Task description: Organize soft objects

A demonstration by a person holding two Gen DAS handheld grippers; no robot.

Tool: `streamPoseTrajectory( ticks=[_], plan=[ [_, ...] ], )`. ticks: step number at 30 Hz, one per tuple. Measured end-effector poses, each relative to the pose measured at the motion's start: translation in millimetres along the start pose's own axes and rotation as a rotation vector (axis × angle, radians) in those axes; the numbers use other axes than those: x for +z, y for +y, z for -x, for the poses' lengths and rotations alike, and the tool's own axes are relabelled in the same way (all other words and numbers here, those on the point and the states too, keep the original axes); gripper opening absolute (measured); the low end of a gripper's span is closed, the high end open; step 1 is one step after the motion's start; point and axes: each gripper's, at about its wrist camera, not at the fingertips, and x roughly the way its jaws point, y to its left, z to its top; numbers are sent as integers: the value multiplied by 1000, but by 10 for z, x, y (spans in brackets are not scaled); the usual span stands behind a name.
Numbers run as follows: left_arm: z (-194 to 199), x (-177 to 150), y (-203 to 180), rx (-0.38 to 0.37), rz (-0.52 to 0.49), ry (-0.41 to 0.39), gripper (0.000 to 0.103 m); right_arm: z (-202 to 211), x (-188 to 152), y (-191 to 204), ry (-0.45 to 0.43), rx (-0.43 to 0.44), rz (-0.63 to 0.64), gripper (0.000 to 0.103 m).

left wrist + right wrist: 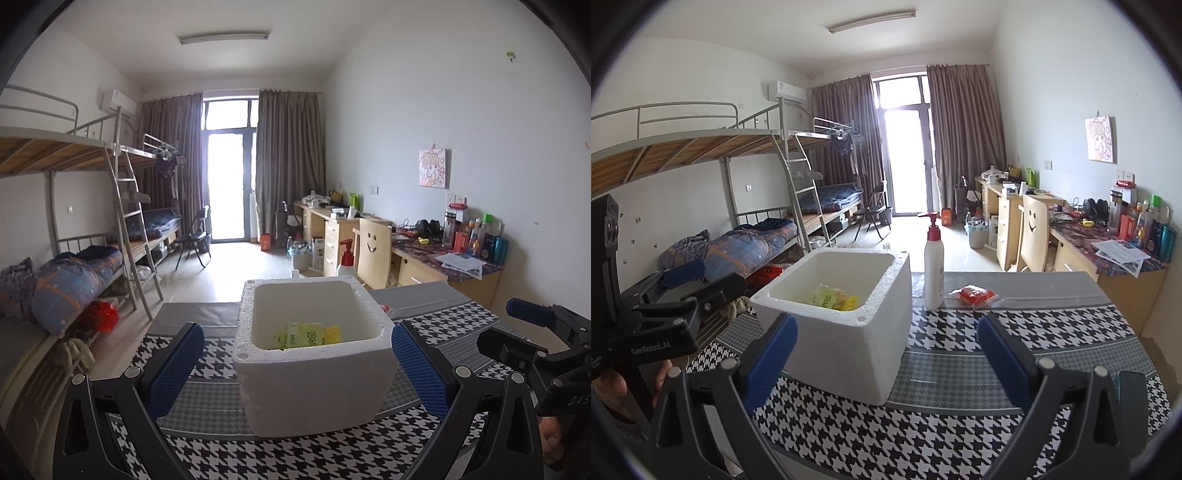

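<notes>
A white foam box (314, 373) stands on the houndstooth tablecloth (295, 458). Yellow-green soft packets (306, 334) lie inside it. My left gripper (297, 332) is open, with the box straight ahead between its blue pads (173, 365); the pads do not press on it. In the right wrist view the box (842, 332) sits left of centre, and my right gripper (886, 325) is open wide and holds nothing. A red soft packet (973, 295) lies on the cloth beyond, to the right of a white pump bottle (933, 273).
The left gripper (720, 278) shows at the left of the right wrist view, with a hand (613, 391) on it. The right gripper (502, 328) shows at the right edge of the left wrist view. Bunk beds (738, 243) stand left, a cluttered desk (1108, 243) and wooden chair (1032, 236) right.
</notes>
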Motion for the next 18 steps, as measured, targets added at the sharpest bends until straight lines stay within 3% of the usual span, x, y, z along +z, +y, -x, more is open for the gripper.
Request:
streamPoseTrajectory(
  ticks=[18],
  plan=[
    [318, -208, -50, -3, 1, -71, 102, 287, -144, 163, -67, 9, 48, 100]
  ],
)
